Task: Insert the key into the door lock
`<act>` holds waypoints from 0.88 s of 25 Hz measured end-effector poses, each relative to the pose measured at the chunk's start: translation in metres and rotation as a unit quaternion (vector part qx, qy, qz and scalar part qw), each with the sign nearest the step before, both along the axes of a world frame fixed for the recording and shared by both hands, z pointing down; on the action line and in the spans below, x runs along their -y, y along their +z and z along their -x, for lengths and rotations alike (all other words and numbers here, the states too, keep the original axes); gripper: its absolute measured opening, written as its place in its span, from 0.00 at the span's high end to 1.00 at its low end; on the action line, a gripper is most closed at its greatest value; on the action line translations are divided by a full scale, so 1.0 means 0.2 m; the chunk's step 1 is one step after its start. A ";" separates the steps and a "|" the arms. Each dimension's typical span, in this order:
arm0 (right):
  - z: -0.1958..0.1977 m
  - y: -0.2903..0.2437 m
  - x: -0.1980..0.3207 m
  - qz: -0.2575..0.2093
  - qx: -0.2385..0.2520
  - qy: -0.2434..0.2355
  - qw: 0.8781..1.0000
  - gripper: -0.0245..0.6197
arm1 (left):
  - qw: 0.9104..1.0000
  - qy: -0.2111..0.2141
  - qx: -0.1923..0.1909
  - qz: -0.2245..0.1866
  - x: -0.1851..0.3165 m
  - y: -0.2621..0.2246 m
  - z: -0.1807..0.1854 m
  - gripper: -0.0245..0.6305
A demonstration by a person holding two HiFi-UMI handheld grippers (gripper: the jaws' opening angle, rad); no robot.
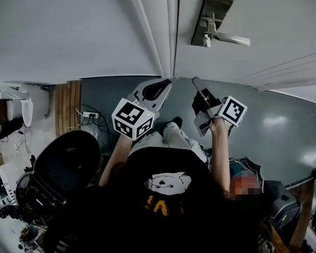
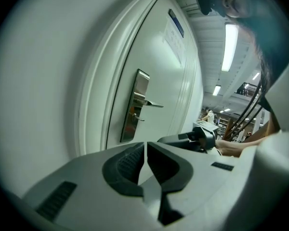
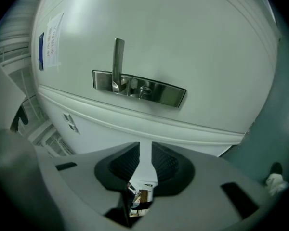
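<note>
The white door (image 1: 242,15) carries a steel lock plate (image 1: 213,15) with a lever handle (image 1: 229,37) and a small knob under it. The lock plate (image 3: 139,88) is centred ahead in the right gripper view, well away from the jaws. My right gripper (image 3: 145,150) has its jaws nearly together, and a shiny metal key (image 3: 139,196) sits deep between the pads. In the head view the right gripper (image 1: 200,101) hangs low, below the lock. My left gripper (image 2: 145,146) is shut with nothing in it; the lock plate (image 2: 134,112) shows beyond it.
A black office chair (image 1: 63,167) stands at the left, near a power strip with cables (image 1: 89,115) and a wood panel (image 1: 67,107). A door frame moulding (image 1: 152,30) runs left of the lock. A paper notice (image 3: 50,32) hangs on the door.
</note>
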State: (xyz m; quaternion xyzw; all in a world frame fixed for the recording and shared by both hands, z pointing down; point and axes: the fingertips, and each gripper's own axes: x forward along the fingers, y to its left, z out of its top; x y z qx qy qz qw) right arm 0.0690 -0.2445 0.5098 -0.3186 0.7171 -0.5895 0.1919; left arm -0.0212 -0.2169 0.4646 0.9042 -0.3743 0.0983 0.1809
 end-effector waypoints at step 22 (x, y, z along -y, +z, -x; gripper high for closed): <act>0.44 -0.24 -0.81 -0.056 -0.034 0.020 0.998 0.87 | 0.998 0.026 -0.035 -0.037 -0.71 -0.15 0.38 0.93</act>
